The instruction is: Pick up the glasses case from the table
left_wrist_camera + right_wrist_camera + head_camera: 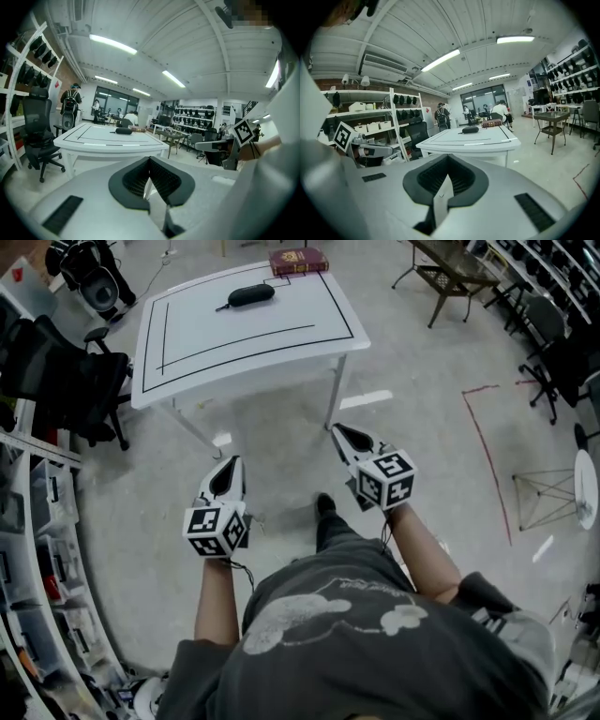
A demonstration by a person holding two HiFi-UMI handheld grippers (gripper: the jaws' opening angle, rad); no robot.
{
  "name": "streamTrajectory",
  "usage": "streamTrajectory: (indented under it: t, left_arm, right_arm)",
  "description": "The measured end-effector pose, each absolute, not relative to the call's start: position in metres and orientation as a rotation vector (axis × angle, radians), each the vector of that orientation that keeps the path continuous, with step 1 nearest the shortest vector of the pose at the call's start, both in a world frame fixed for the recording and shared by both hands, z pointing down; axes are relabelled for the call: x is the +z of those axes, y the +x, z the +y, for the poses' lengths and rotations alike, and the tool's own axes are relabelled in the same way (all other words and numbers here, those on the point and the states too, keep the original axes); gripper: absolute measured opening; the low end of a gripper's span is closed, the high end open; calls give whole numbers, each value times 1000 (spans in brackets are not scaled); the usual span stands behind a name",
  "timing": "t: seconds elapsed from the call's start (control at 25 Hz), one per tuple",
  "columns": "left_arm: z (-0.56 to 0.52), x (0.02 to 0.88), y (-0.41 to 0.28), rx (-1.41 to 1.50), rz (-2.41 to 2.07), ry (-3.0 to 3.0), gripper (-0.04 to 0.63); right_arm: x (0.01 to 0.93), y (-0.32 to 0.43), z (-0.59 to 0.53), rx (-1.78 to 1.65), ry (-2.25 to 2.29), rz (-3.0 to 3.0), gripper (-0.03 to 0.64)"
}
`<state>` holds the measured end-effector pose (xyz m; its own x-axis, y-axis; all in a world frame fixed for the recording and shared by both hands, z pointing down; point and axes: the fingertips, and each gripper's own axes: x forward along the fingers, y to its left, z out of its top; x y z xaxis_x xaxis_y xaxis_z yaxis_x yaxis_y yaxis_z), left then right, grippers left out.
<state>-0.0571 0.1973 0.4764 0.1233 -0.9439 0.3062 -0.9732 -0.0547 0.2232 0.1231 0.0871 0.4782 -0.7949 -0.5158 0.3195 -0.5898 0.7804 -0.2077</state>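
Note:
A black glasses case [250, 295] lies near the far edge of the white table [197, 367], also seen small in the left gripper view as the case [123, 131] and in the right gripper view as the case [470, 130]. My left gripper [228, 468] and right gripper [341, 433] hang over the floor, well short of the table's near edge. Both point toward the table. Each has its jaws closed together with nothing between them, as the left gripper [149, 165] and right gripper [447, 163] show in their own views.
A dark red book [298, 261] lies at the table's far right corner. A black office chair [66, 381] stands left of the table, shelving [37, 549] runs along the left, and chairs and a small side table [459, 273] stand at the right.

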Motion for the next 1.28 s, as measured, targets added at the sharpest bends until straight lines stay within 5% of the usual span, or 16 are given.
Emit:
streamTrajectory:
  t: [1.28]
  left_arm:
    - [-78,479,-130,261,-1969,2002,2]
  right_arm:
    - [505,40,-193,459,683,-2727,0]
